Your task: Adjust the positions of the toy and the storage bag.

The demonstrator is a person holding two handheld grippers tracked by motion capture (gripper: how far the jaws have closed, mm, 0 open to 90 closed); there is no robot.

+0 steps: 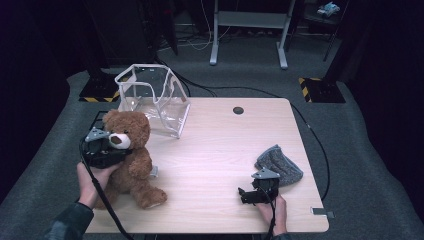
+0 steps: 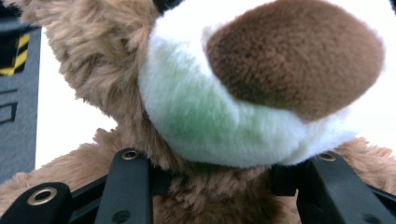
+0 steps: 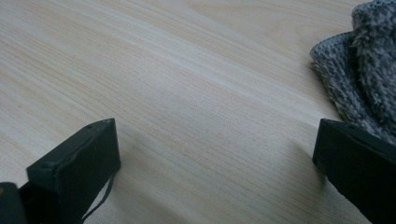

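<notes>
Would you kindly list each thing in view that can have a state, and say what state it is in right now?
teddy bear: sitting upright on the table, gripped at the neck.
left gripper: jaws closed on the teddy bear's neck, under its muzzle.
right gripper: open, nothing between its jaws, low over the table.
clear bag: standing at the table's back edge; its contents cannot be told.
grey cloth: crumpled, lying loose beside the right gripper.

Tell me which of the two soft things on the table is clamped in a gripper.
The brown plush teddy bear: the left gripper clamps its neck under the white muzzle. The grey knitted cloth lies loose beside the open right gripper.
</notes>
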